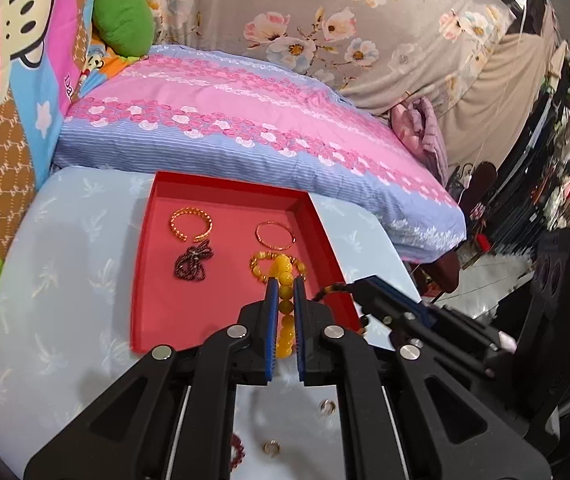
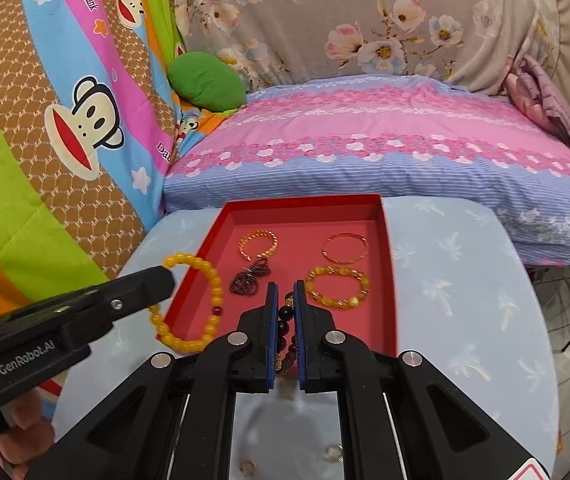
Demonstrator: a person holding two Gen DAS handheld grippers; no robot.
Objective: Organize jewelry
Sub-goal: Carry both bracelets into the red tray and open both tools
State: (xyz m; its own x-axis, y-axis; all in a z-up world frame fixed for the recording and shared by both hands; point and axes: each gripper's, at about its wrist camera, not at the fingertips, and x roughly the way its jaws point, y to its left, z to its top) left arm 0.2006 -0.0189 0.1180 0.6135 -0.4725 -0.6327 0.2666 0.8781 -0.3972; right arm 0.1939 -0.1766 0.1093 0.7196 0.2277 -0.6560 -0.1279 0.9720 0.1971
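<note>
In the left wrist view the left gripper [image 1: 284, 286] pinches a yellow bracelet [image 1: 285, 312] between its blue pads, holding it edge-on above the near right part of the red tray [image 1: 145, 280] — presumably so it can be laid flat beside the others. Inside lie a gold cuff [image 1: 191, 225], a dark chain [image 1: 194, 263], a thin bangle [image 1: 275, 235] and an amber bracelet [image 1: 259, 266]; two rings [image 1: 328, 406] wait on the table [image 1: 65, 320] near its front edge. In the right wrist view the right gripper [image 2: 284, 288] clamps a dark bracelet [image 2: 287, 320], glossy brown-black beads with gilt spacers, over the tray's near middle — likely bound for that free spot. The yellow bracelet hangs over the tray's left wall, smooth round beads, one red.
</note>
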